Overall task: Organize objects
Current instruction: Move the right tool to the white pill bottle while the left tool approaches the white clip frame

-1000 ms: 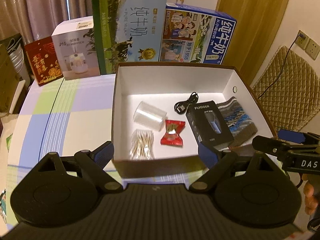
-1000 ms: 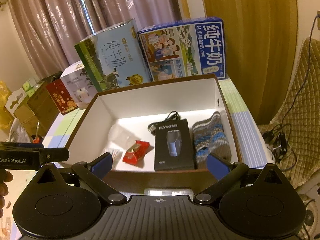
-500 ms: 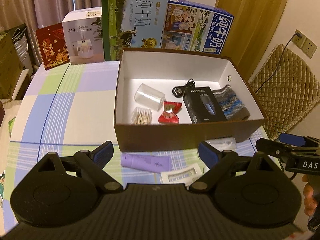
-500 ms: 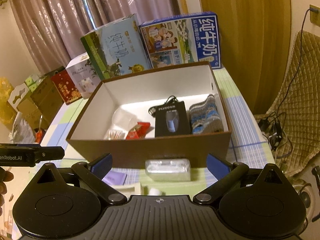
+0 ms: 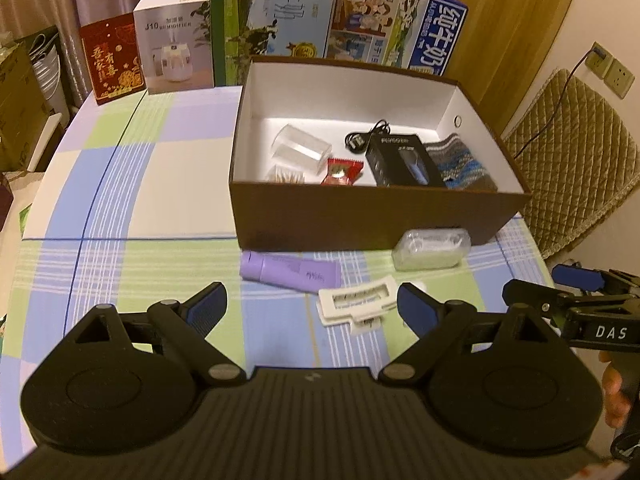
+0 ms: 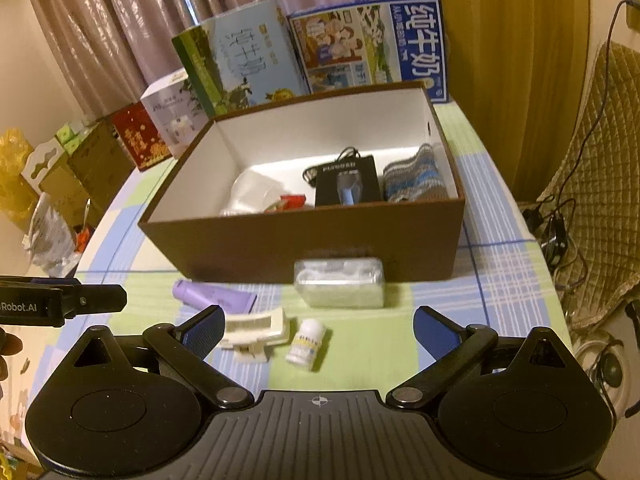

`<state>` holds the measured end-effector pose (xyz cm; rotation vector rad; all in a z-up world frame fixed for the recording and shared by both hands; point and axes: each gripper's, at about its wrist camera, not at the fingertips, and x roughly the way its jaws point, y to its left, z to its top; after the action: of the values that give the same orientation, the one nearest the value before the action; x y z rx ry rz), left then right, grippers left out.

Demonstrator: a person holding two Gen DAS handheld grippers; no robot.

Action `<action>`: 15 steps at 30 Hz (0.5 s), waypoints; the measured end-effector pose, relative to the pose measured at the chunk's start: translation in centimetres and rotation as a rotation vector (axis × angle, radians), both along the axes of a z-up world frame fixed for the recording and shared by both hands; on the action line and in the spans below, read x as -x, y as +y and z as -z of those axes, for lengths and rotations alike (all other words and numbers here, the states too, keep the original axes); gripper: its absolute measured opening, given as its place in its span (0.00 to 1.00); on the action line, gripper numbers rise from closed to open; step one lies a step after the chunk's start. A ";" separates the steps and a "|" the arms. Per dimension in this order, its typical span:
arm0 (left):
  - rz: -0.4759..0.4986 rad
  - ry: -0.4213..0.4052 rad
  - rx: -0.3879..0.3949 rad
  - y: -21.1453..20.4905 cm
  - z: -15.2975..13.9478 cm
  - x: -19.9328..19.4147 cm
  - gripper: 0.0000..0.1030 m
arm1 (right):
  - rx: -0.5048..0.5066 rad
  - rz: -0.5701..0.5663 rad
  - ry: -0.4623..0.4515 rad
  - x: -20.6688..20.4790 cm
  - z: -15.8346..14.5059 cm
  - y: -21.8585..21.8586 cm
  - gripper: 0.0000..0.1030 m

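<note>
Both grippers wide open, nothing held: left gripper and right gripper hover over tabletop near front edge. Brown box toward back holds black shaver pkg, striped cloth, red candy. Just in front of box: purple tube, clear case, white tray, small white bottle.

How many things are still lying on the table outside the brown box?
4: a purple tube, a white plastic holder, a small white bottle, and a clear packet against the brown box. More may hide.
</note>
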<state>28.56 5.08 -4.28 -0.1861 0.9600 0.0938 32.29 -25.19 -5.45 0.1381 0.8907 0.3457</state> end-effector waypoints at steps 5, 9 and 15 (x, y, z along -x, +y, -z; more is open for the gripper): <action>0.002 0.024 0.008 -0.5 1.0 0.8 0.87 | 0.008 -0.003 0.028 0.7 0.8 -0.3 0.95; -0.001 0.045 0.013 -1.0 1.8 1.3 0.87 | 0.013 -0.002 0.050 1.0 1.5 -0.6 0.95; 0.002 0.080 0.014 -1.7 3.2 1.7 0.87 | 0.017 -0.003 0.083 1.4 2.6 -0.6 0.95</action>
<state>26.83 3.33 -7.44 -0.1957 1.0406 0.0929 30.84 -25.82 -8.01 0.1360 0.9761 0.3365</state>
